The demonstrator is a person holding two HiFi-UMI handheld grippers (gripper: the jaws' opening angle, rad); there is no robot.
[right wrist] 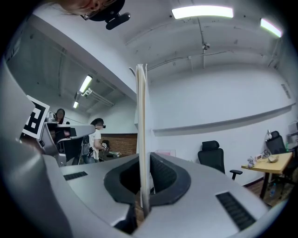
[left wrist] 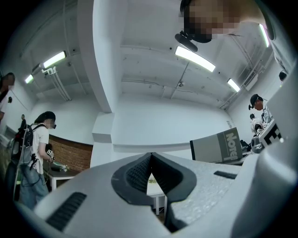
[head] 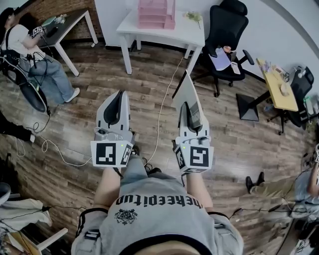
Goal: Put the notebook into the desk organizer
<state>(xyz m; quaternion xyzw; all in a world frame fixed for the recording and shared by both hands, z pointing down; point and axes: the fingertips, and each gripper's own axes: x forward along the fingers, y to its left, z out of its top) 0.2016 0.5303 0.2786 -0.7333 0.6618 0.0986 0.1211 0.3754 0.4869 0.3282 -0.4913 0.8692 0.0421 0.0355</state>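
**Notebook pinched upright, organizer well ahead**

The right claw (head: 186, 106) is pinching the notebook (head: 186, 89), which stands upright and edge-on between its pads and rises past the tips. The left claw (head: 120, 94), beside it, has its jaws pressed together with nothing between them. Both hang over a wooden plank floor (head: 139, 79), where a pale cable (head: 160, 119) runs between the claws. Well ahead of them stands a white surface (head: 184, 35) carrying the pink desk organizer (head: 156, 14), well apart from the notebook. Ahead and right of the right claw are a black office chair (head: 225, 30) and a yellow desk (head: 277, 92). Ahead and left of the left claw, a person (head: 37, 60) sits beside a dark table (head: 70, 20).
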